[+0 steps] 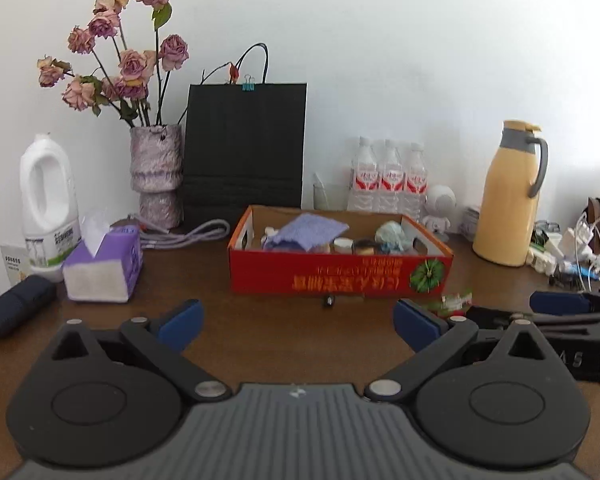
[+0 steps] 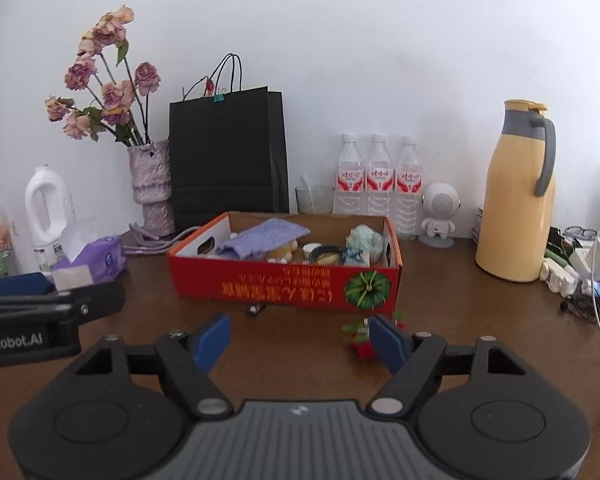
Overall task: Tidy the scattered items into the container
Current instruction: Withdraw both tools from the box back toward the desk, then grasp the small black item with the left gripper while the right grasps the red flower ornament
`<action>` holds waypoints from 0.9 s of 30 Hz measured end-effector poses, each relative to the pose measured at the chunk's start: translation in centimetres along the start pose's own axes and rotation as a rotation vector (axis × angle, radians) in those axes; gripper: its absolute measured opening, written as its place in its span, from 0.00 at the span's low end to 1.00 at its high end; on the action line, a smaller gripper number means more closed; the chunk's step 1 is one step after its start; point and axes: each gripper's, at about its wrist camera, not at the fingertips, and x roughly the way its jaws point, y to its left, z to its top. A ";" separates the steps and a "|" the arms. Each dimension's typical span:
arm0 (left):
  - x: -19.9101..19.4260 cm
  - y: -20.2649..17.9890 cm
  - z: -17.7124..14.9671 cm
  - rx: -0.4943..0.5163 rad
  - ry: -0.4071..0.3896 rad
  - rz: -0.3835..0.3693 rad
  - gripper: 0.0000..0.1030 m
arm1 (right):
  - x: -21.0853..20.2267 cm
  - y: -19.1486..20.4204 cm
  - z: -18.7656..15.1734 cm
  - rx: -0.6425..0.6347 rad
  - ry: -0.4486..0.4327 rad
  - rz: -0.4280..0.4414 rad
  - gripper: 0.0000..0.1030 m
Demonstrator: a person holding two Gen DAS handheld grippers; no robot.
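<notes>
A red cardboard box with an open top (image 1: 340,272) is seen on the dark brown wooden table (image 1: 280,332), in the middle of both views, and it is already partly filled: a lilac knitted cloth (image 1: 306,230) is laid over the left part, a crumpled pale green-blue lump (image 1: 392,234) is placed at the right end, and between them some small round things are visible, which cannot be identified because the front wall of the box hides their lower parts. Just before the front wall a small dark cylindrical object (image 2: 255,310) is lying on the table; it is too small and blurred to be named. Near the right front corner of the box, outside it, a small red and green packet (image 2: 360,338) is found; in the right wrist view it is partly covered by the right blue pad, and in the left wrist view only its top is seen behind the left gripper's finger. The left gripper (image 1: 298,326) is held low over the table with its blue-padded fingers spread wide and nothing between them. The right gripper (image 2: 300,342) is also spread apart and holds nothing; the packet is just beside its right finger, but whether it is touched cannot be told. Behind the box a black paper bag (image 1: 244,144), a vase with dried pink roses (image 1: 156,176), three clear water bottles (image 1: 388,176) and a yellow thermos jug (image 1: 508,196) are standing at the white wall. A purple tissue pack (image 1: 104,264) is placed at the left.
</notes>
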 end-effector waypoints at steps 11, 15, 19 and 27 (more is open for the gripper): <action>-5.9 0.2 -5.2 0.021 0.047 0.007 1.00 | -7.1 0.0 -7.2 0.072 0.041 -0.097 0.75; -6.0 -0.2 -5.4 0.031 0.054 -0.011 1.00 | -8.0 -0.3 -9.0 0.098 0.084 -0.081 0.75; -4.7 -0.5 -5.5 0.043 0.090 -0.029 1.00 | -7.0 -0.9 -9.5 0.115 0.123 -0.084 0.75; 3.8 0.1 -1.7 0.051 0.190 -0.074 0.92 | -0.1 -4.1 -4.8 0.104 0.147 -0.114 0.75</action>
